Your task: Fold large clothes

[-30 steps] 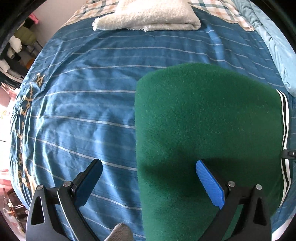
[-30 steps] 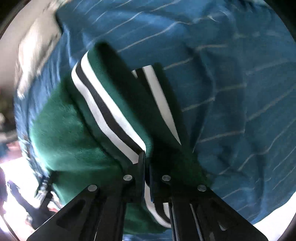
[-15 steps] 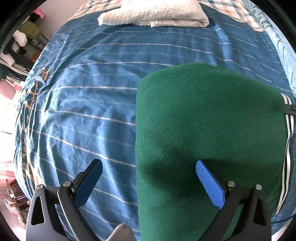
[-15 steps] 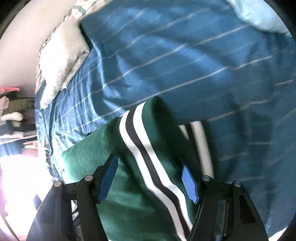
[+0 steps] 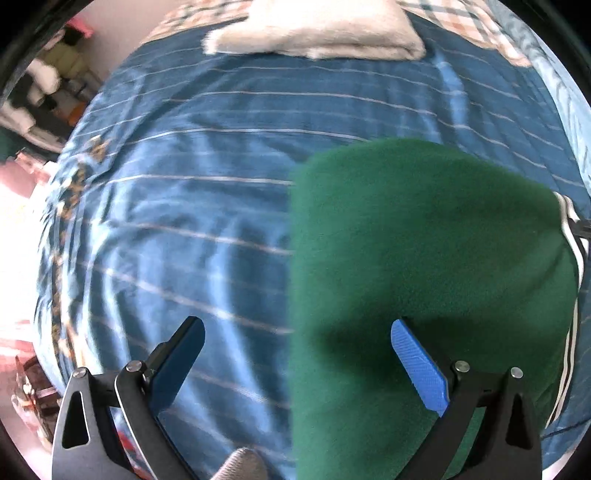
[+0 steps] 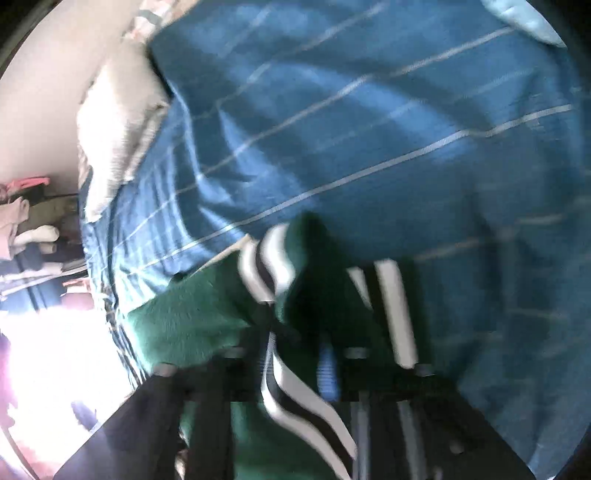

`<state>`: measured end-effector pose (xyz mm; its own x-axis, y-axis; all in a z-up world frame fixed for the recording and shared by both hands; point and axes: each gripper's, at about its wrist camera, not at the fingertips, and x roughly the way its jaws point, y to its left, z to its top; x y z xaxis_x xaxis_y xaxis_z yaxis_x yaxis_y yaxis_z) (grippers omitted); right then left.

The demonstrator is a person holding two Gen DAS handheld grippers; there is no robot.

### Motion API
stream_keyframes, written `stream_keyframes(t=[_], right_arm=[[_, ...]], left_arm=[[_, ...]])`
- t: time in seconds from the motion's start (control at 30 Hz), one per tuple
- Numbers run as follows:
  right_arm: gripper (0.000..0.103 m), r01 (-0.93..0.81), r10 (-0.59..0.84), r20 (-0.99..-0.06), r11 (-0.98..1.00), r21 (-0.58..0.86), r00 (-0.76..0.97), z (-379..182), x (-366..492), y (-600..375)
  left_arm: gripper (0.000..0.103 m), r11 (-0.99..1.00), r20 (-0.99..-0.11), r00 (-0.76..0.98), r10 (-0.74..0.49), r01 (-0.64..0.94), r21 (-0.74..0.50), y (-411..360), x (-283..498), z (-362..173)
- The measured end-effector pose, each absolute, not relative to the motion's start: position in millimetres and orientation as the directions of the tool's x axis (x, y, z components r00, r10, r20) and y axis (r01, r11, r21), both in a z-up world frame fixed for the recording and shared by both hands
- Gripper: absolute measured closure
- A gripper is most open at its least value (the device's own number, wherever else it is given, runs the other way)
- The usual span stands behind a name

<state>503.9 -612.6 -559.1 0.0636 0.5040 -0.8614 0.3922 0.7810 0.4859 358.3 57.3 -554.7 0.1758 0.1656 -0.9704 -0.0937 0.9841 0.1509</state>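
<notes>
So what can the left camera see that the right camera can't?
Only the left view shows the open left hand-held gripper above the flat top of the green garment, and a checked cover at the far end. Only the right view shows the right hand-held gripper, blurred, at the garment's bunched striped edge. Both show the blue striped bedspread and the folded white towel.

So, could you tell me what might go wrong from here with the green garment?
The right tongs seem to pinch only the striped hem, though blur hides the grip; it might slip free. The left tongs hang open, so nothing pins the green garment, and its fold could drag across the blue bedspread.
</notes>
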Motion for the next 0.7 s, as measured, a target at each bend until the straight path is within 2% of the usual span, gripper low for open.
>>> stream_keyframes(t=[0.07, 0.23, 0.4, 0.43, 0.47, 0.5, 0.63, 0.7], right_arm=[[0.042, 0.386, 0.522, -0.848, 0.768, 0.512, 0.087, -537, 478, -627], [0.041, 0.459, 0.548, -0.836, 0.741, 0.49, 0.006, -535, 393, -644], [0.042, 0.516, 0.595, -0.803, 0.698, 0.497, -0.032, -566, 340, -636], [0.048, 0.512, 0.594, -0.803, 0.701, 0.496, -0.035, -573, 335, -631], [0.092, 0.511, 0.597, -0.802, 0.696, 0.505, -0.022, -581, 329, -626], [0.1, 0.512, 0.611, -0.792, 0.687, 0.516, -0.021, -586, 324, -622], [0.101, 0.504, 0.547, -0.836, 0.715, 0.484, 0.027, -567, 314, -619], [0.101, 0.526, 0.516, -0.856, 0.726, 0.443, 0.009, -575, 305, -626]], left_arm=[[0.0, 0.981, -0.97, 0.182, 0.163, -0.139, 0.139, 72, 347, -545], [0.0, 0.964, -0.978, 0.139, 0.153, -0.239, 0.117, 99, 312, -534], [0.0, 0.963, -0.982, 0.083, 0.169, -0.225, 0.146, 92, 294, -546], [0.0, 0.965, -0.983, 0.074, 0.166, -0.219, 0.147, 90, 293, -548], [0.0, 0.965, -0.984, 0.067, 0.166, -0.215, 0.148, 87, 292, -550], [0.0, 0.967, -0.985, 0.061, 0.162, -0.207, 0.146, 82, 292, -553], [0.0, 0.971, -0.986, 0.064, 0.151, -0.198, 0.136, 75, 290, -548], [0.0, 0.969, -0.984, 0.072, 0.163, -0.199, 0.146, 76, 290, -548]])
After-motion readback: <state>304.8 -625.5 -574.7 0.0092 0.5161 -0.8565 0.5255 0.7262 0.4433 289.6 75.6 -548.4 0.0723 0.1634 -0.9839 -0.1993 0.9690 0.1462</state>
